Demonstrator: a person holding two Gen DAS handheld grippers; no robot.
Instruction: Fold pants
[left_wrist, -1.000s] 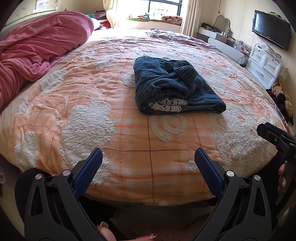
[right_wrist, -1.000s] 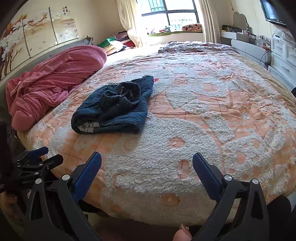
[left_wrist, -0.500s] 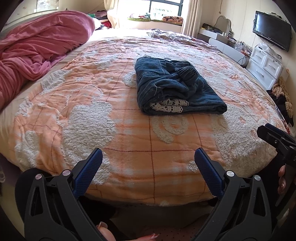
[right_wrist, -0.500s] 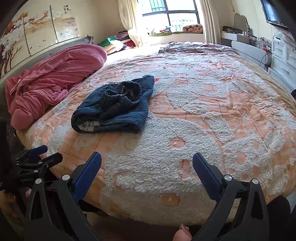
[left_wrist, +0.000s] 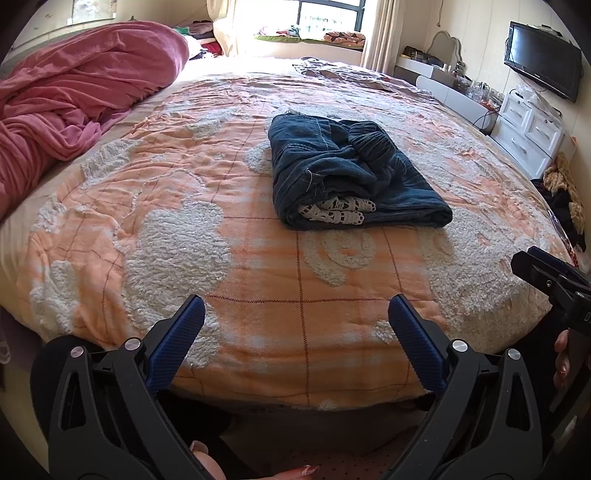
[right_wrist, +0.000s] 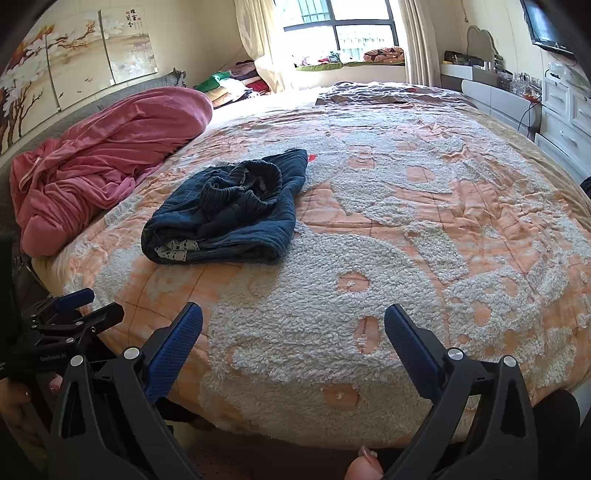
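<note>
I have both grippers held back at the near edge of the bed (left_wrist: 258, 354), jaws spread wide, nothing in either. The pants (left_wrist: 351, 177) lie as a folded bundle out on the bedspread, well apart from both. From my left gripper (left_wrist: 295, 328) they sit straight ahead and far; from my right gripper (right_wrist: 293, 334) they sit far and to the left. The left is the nearer, I judge. The bundle's long axis runs near-to-far, thick fold facing me. The fold looks finished, though the top layers are rumpled.
</note>
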